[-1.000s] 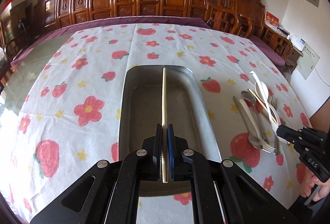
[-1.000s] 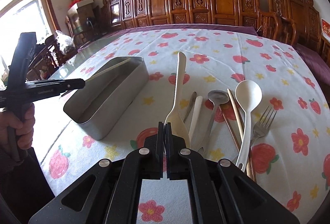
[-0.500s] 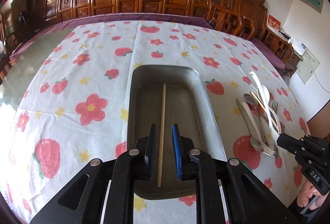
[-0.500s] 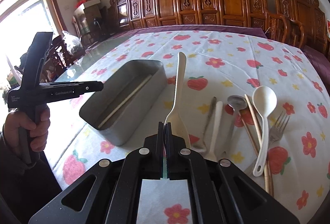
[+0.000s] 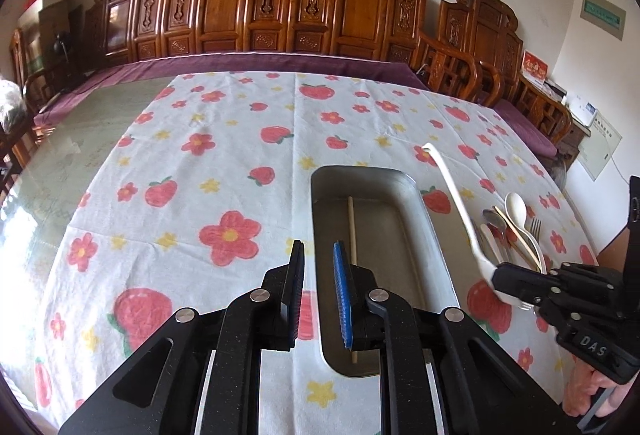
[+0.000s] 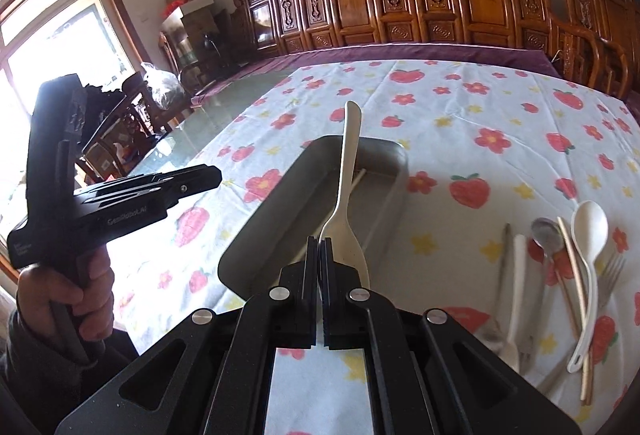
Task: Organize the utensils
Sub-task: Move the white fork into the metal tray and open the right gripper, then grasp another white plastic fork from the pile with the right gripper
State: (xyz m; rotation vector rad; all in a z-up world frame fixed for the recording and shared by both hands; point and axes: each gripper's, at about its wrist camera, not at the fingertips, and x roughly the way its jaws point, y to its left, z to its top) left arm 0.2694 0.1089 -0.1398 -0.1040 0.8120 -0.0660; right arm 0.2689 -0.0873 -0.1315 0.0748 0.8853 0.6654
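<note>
The right tool [image 6: 322, 267], pinching the cream fork [image 6: 347, 195], is bringing it over the tray [image 6: 394, 195] at frame centre, while the left tool [image 5: 318, 289], spread and empty, is clearing off; next comes lowering and releasing beside the chopstick [image 5: 351, 227].

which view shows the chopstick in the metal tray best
The left wrist view. It looks down into the metal tray, so the chopstick shows lying on the floor of it, only partly hidden by the left tongs. In the right wrist view just a short bit peeks out beside the white utensil held in the right tongs.
</note>
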